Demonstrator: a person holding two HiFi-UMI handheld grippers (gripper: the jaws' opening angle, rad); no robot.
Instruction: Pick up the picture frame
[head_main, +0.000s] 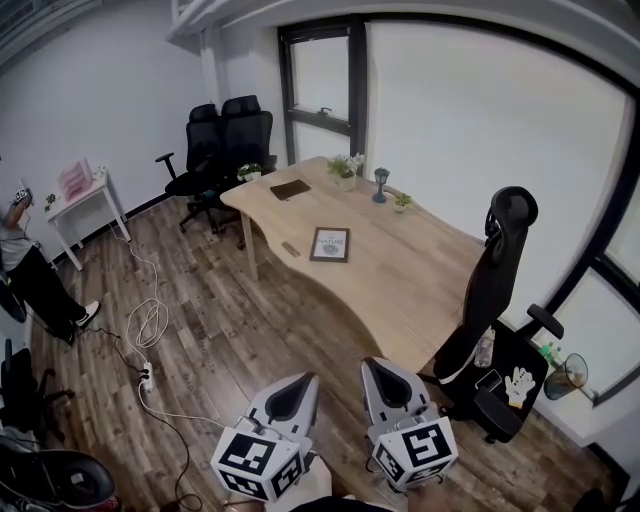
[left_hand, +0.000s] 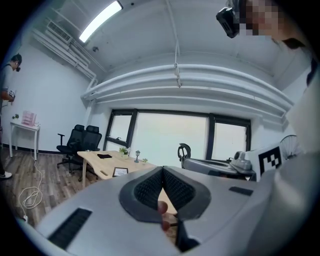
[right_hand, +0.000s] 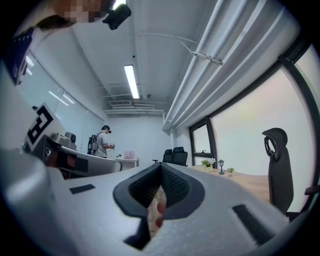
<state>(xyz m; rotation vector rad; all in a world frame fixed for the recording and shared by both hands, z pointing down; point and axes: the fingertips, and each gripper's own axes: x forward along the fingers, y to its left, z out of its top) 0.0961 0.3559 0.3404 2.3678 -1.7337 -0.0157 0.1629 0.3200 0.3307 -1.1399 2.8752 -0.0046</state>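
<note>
The picture frame (head_main: 330, 244) lies flat on the light wooden desk (head_main: 400, 285), dark-rimmed with a pale print; it shows small in the left gripper view as the frame (left_hand: 120, 172). My left gripper (head_main: 303, 382) and right gripper (head_main: 374, 366) are held side by side at the bottom of the head view, over the wood floor, well short of the desk. Both are shut, pads meeting, with nothing between them. The left gripper (left_hand: 162, 172) points toward the desk; the right gripper (right_hand: 161, 168) points past the desk's near end.
A tall black office chair (head_main: 495, 300) stands at the desk's right. Two black chairs (head_main: 225, 145) sit behind its far end. Potted plants (head_main: 345, 170), a small lantern (head_main: 380, 184) and a dark pad (head_main: 290, 189) lie on the desk. Cables (head_main: 148, 325) trail on the floor. A person (head_main: 30, 265) stands left.
</note>
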